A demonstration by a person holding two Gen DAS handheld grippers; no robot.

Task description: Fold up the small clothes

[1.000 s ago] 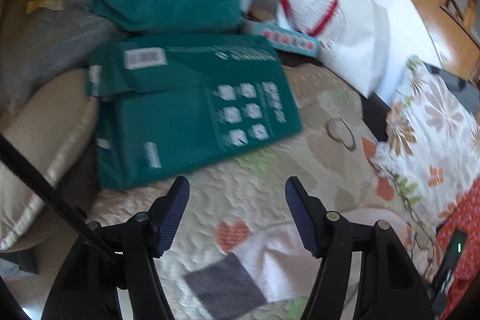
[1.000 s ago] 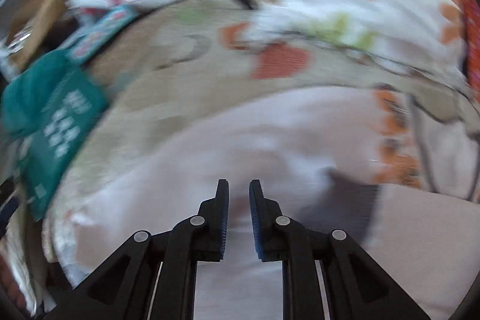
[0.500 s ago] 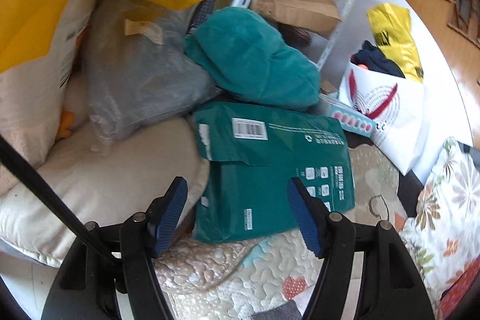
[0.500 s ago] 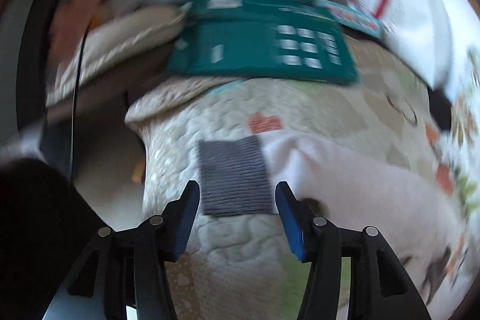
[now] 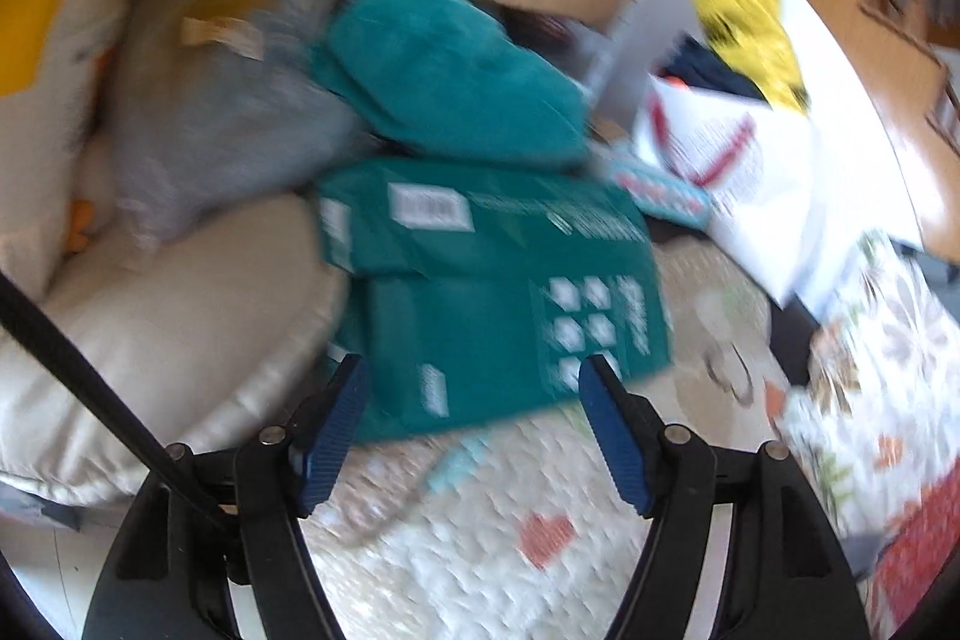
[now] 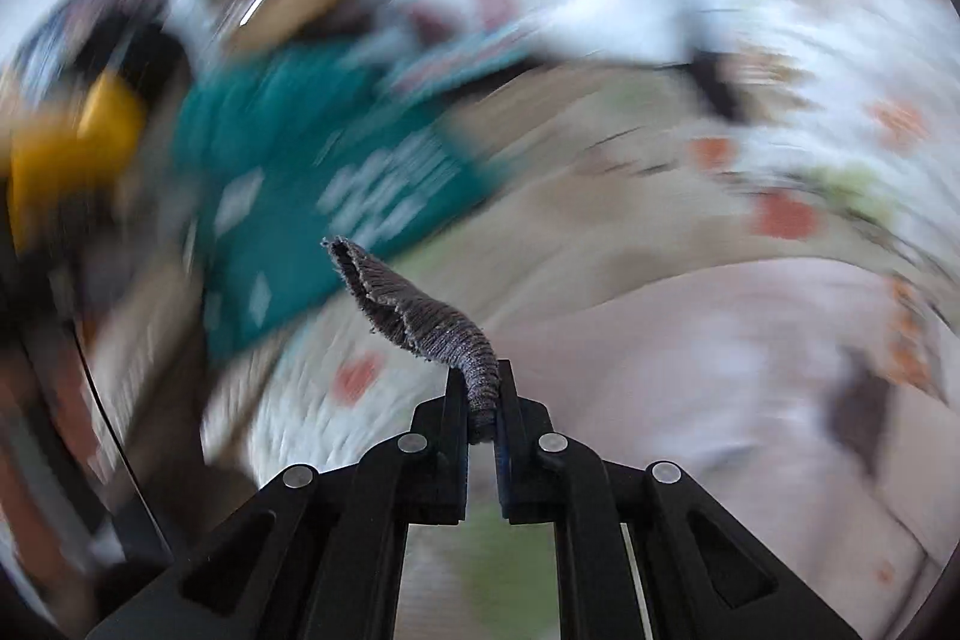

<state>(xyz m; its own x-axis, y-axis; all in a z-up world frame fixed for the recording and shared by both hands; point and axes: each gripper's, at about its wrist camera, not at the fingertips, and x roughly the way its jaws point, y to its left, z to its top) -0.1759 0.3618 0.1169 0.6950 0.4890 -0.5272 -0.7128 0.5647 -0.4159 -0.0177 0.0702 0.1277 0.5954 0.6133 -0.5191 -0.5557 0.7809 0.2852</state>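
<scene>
My right gripper point(image 6: 481, 400) is shut on the grey ribbed cuff point(image 6: 420, 316) of a pale pink garment point(image 6: 690, 370) and lifts it off the quilted bedspread point(image 6: 288, 436). The rest of the garment lies blurred to the right, with a second grey cuff point(image 6: 858, 418). My left gripper point(image 5: 471, 424) is open and empty above the quilted bedspread point(image 5: 480, 550), facing a green package point(image 5: 498, 292). The garment does not show in the left wrist view.
Behind the green package lie a teal cushion point(image 5: 450, 82), a grey bag point(image 5: 204, 118), a beige cushion point(image 5: 168, 340) and a white shopping bag point(image 5: 750, 172). A floral pillow point(image 5: 882, 370) sits at the right. A metal rack point(image 5: 624, 22) stands behind.
My right gripper has closed on the grey cuff and raised it while swinging; the view is blurred. My left gripper has tilted down slightly, still open.
</scene>
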